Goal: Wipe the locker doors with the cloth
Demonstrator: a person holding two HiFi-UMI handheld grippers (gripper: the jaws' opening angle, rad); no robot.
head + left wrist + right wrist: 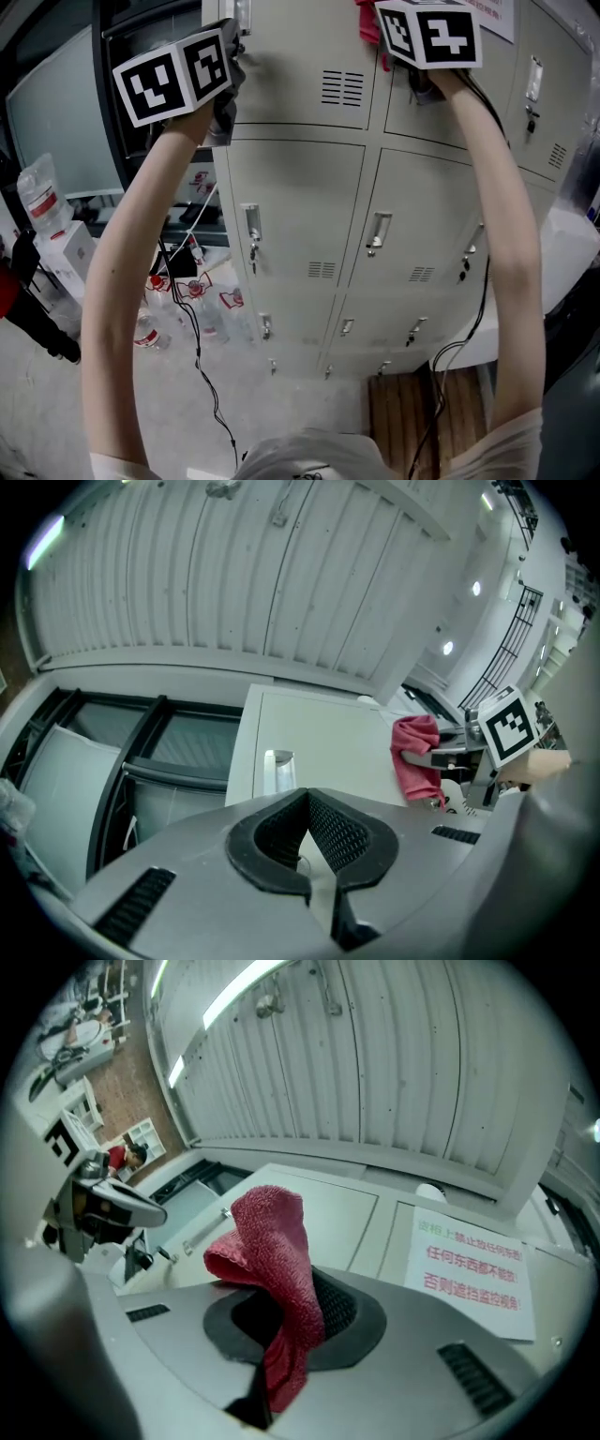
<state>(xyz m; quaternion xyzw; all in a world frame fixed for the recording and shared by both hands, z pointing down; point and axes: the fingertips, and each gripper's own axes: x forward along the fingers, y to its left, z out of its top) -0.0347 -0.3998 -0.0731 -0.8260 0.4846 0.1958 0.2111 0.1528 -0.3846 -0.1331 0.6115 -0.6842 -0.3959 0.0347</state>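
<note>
A bank of beige locker doors (300, 197) fills the head view, and both my arms are raised to its top row. My right gripper (281, 1340) is shut on a red cloth (274, 1241), which bunches up above the pads and hangs just in front of the top door (347, 1213). In the head view the red cloth (367, 22) shows beside the right gripper (386, 45). My left gripper (314, 853) is shut with nothing between its pads, near the top left door's handle (277, 769). From there I see the red cloth (415, 759) off to the right.
A white notice with red print (469, 1265) is stuck on the top right door. Door handles and keys (252, 234) stick out on the lower rows. Water bottles (150, 333) and cables (202, 366) lie on the floor at left; a wooden pallet (403, 412) lies at the lockers' foot.
</note>
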